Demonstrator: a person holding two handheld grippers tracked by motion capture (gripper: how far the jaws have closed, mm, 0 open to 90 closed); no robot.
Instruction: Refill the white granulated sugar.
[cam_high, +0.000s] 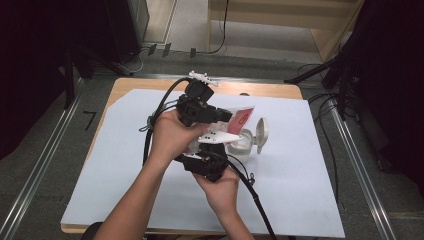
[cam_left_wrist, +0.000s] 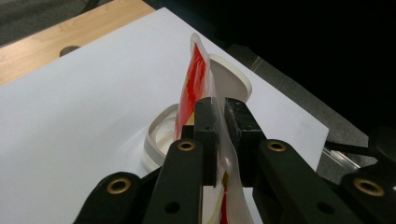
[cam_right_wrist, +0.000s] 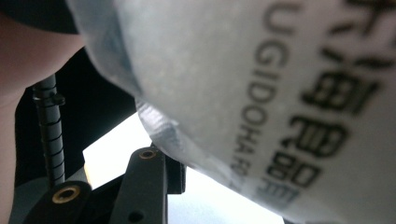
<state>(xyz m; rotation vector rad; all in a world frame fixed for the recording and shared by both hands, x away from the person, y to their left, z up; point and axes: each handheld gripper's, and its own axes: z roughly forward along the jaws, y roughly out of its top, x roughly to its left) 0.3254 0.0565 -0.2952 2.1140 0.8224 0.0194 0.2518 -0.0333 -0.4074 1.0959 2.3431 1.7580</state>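
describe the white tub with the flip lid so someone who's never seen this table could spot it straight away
Start at the big white sheet that covers the wooden table, then look just right of the person's two hands near its middle. There sits a small round white tub, under the red and white packet pinched in the left tool. Its open lid, standing up on its right side, sets it apart.

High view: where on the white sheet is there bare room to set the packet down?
The white sheet is bare left of the forearms and along its right side beyond the open white tub. The middle is crowded: both grippers, the red-and-white packet and the tub sit together.
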